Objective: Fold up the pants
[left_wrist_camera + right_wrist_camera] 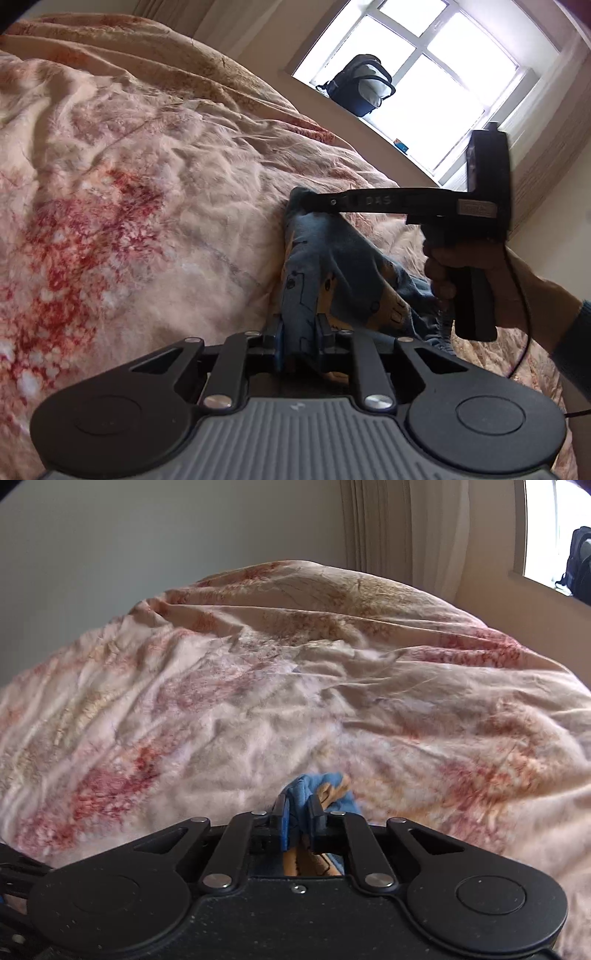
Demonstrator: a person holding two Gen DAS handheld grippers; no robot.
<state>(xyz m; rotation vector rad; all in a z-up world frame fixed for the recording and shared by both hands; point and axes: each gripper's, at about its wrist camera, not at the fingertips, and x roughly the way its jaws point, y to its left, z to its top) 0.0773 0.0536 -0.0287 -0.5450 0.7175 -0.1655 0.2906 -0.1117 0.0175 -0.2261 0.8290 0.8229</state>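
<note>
The pants (pixel 314 266) are blue cloth with yellow and black print, lying bunched on a pink flowered blanket (pixel 129 177). My left gripper (pixel 300 332) is shut on a fold of them at the near end. Farther off in the same view, my right gripper (pixel 304 199) pinches the far end of the cloth, a hand (pixel 480 273) around its handle. In the right wrist view the right gripper (pixel 298 810) is shut on a blue bunch of the pants (pixel 325 786), and more cloth shows under its frame.
The rumpled blanket (pixel 295 683) covers the whole bed. A window (pixel 443 74) with a dark bag (pixel 364 85) on its sill is behind, with a curtain (pixel 388 528) and a plain wall beside it.
</note>
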